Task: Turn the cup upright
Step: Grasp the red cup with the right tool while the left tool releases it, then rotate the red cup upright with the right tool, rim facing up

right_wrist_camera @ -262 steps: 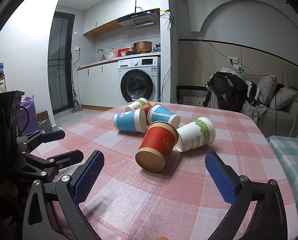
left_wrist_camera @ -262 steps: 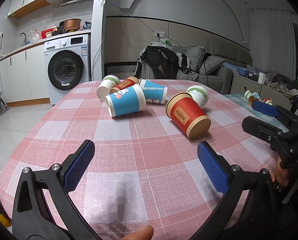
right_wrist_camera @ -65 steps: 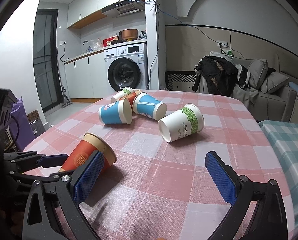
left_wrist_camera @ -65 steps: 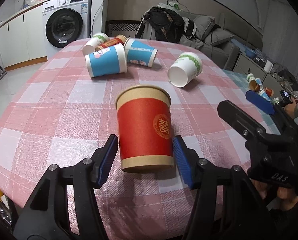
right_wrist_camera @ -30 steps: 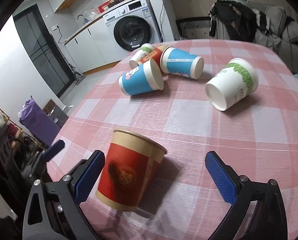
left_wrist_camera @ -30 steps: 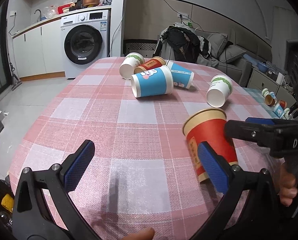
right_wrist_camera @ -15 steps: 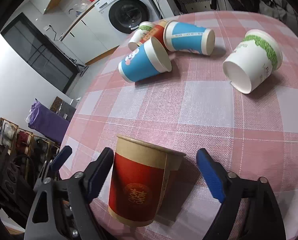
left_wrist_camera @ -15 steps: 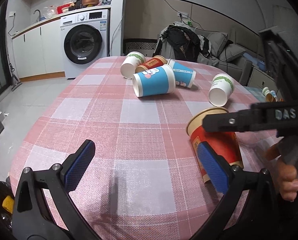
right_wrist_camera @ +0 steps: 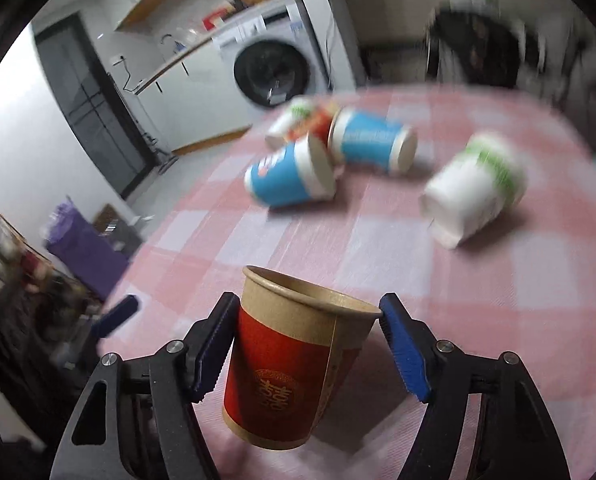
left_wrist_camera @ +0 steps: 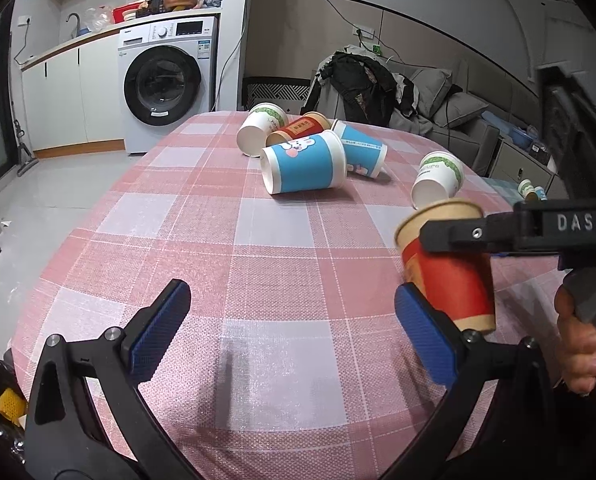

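closing on the red paper cup [right_wrist_camera: 298, 364], which stands mouth-up between its jaws, the right gripper [right_wrist_camera: 306, 344] should squeeze only lightly on the thin wall, while the left gripper [left_wrist_camera: 286, 328] hangs wide open, holding nothing.

- Your left wrist camera sits low over the checked tablecloth [left_wrist_camera: 226, 216], facing the washing machine [left_wrist_camera: 164, 80] and sofa.
- Your right wrist camera looks down, close on the red cup [right_wrist_camera: 294, 364].
- Both views share that cup [left_wrist_camera: 446, 268] and the toppled cups behind.
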A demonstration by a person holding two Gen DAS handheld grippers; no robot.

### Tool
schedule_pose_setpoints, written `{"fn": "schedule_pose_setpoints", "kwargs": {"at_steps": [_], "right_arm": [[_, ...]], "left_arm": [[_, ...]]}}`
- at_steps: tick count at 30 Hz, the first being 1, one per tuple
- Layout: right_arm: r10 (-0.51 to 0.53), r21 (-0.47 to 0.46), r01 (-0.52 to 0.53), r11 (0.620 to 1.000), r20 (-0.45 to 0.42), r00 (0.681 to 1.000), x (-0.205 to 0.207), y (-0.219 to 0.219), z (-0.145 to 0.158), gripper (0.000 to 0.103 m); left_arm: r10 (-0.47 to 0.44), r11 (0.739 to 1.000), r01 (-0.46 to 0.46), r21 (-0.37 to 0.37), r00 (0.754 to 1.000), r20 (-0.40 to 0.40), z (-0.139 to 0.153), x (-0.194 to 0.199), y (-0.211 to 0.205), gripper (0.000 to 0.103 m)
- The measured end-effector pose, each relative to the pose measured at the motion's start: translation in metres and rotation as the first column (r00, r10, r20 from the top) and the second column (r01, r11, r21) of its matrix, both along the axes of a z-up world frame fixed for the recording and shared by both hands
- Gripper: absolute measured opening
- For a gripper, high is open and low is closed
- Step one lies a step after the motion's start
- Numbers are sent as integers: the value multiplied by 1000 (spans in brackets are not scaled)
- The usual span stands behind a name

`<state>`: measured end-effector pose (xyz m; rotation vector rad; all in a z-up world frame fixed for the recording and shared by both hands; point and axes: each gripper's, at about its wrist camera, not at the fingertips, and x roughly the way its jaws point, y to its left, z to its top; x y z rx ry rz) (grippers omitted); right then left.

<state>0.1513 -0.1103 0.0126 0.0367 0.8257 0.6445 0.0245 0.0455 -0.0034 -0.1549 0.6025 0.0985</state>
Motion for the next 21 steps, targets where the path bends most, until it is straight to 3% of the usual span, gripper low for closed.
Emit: {"fn": "schedule_pose_setpoints", "kwargs": {"at_steps": [3,9,21], "right_arm": [[-18,-39,26,999,197,980,-18,1,5,73],[-60,-40,75,996,292,954,-23,1,2,74],[-65,-75,93,993,306,950,-19,10,-6,74]], "left_arm": [[-11,1000,11,-2,1000,8,0,0,-3,102],[-23,1000,23,-2,1000,0,-3,2,-6,102],[-29,1000,29,3,1000,-1,-7,4,-9,102]]}}
